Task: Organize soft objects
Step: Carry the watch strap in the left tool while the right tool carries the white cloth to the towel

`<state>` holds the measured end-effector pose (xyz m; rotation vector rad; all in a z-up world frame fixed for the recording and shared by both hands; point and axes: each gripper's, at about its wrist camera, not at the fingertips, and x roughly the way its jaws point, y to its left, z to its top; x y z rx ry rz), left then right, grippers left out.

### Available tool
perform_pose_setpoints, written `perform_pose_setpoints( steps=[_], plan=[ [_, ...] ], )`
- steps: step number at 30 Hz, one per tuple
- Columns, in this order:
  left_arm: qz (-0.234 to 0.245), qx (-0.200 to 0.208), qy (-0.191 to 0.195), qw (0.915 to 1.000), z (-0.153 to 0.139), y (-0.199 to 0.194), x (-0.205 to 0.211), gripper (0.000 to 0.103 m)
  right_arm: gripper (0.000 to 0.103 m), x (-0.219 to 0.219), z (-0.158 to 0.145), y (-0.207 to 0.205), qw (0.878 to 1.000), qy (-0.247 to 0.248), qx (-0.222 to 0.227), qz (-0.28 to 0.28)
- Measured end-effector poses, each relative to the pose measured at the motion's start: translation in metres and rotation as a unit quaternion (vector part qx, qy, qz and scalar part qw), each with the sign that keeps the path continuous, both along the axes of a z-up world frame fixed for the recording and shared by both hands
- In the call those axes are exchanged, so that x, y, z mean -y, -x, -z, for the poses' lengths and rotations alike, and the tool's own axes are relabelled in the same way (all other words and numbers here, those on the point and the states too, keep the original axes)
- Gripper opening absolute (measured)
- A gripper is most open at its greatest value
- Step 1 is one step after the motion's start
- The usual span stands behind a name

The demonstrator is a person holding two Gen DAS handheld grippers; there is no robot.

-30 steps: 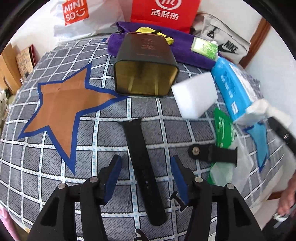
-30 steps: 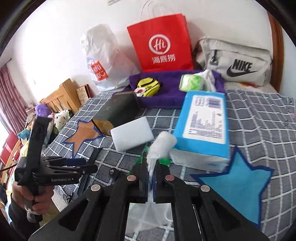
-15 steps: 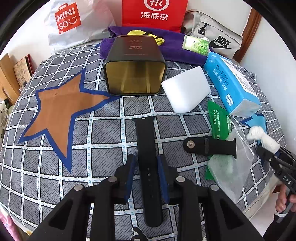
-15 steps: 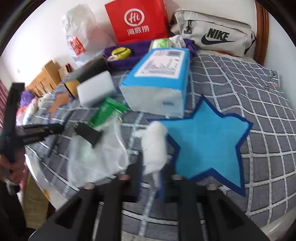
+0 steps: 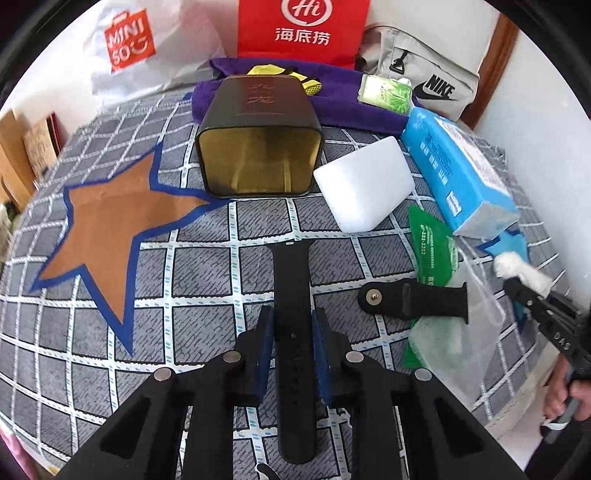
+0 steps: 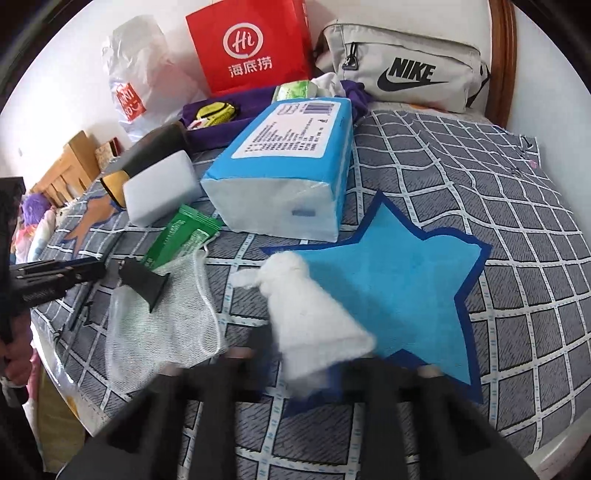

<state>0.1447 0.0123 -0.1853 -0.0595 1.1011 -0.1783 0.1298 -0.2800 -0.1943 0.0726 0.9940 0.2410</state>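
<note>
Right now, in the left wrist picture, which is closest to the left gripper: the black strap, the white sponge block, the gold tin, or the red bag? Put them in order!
From the left gripper:
1. Black strap, right between its fingers.
2. White sponge block, ahead and to the right.
3. Gold tin, lying open-mouthed straight ahead, barely farther than the sponge.
4. Red bag, standing at the very back.

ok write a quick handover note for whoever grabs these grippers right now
Left gripper: jaws have just closed onto the long black strap, which lies flat on the checked cloth.
Right gripper: shut on the white cotton wad, low over the blue star patch.
The short black strap lies on the mesh bag; the white sponge sits beside the open tin.
Done: nothing visibly sorted. Left: place both held items, then the rest.
</note>
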Motion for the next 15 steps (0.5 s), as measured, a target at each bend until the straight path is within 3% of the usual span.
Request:
perform_pose_setpoints(
  steps=[5,15],
  plan=[
    [-0.011,-0.007,0.013,0.9998,-0.005,0.002,-0.006,0.020,0.006,-0.001,-0.017,0.005,1.000,-0.001,0.017,-0.008],
    [-0.015,0.031,0.021,0.9992,-0.041,0.009,-0.010,0.020,0.006,-0.007,-0.054,0.011,0.999,0.002,0.046,-0.020]
  ],
)
